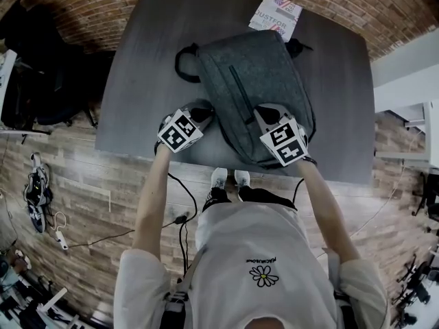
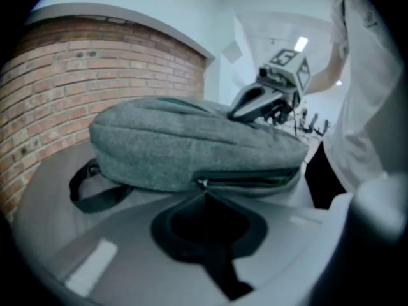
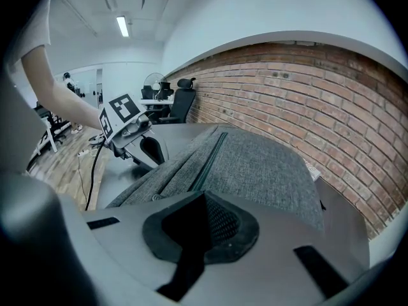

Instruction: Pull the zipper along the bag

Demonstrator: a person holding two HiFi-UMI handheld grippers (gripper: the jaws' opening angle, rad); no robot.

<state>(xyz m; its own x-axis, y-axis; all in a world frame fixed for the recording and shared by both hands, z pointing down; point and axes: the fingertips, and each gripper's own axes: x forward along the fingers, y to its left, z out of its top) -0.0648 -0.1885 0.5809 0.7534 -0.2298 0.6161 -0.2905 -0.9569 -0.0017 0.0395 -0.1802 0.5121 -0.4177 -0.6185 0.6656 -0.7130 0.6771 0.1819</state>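
One bag (image 1: 254, 81); left hand-held gripper (image 2: 204, 194) seemingly pinches its zipper (image 2: 248, 182), right hand-held gripper (image 3: 205, 195) closed.

The bag (image 1: 257, 81) is matt grey cloth, felt-like and slightly rough, and its zipper pull (image 2: 203, 183) glints like metal. The table (image 1: 151, 60) under it looks smooth and dull grey. The brick wall (image 1: 89, 5) beyond is rough and red, and the near floor (image 1: 82, 204) is worn wood plank.
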